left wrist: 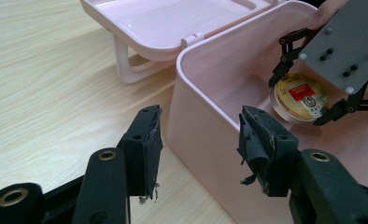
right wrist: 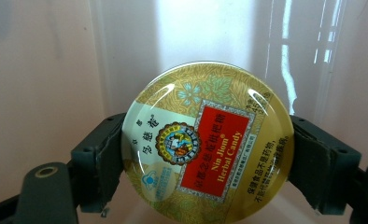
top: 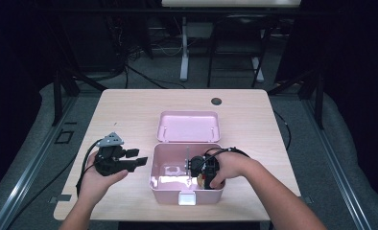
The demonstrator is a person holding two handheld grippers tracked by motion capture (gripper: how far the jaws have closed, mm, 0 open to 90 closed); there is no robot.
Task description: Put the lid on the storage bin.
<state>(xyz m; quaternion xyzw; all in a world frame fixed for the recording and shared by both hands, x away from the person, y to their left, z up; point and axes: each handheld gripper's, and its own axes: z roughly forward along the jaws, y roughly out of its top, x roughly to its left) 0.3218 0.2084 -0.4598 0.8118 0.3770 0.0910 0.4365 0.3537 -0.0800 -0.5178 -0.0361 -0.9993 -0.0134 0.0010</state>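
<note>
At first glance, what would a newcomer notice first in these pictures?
First the round gold candy tin, clamped between the right tongs inside the open pink box in the middle of the wooden table. Next, the box's lid lies flat behind it. The left tongs wait open and empty just left of the box.

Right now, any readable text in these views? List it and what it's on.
"Nin Jiom® Herbal Candy": red panel on the round gold tin clamped in the right gripper, inside the pink box.
Chinese print on the tin's lid: present, too small to quote reliably.
Nothing else carries text.
</note>
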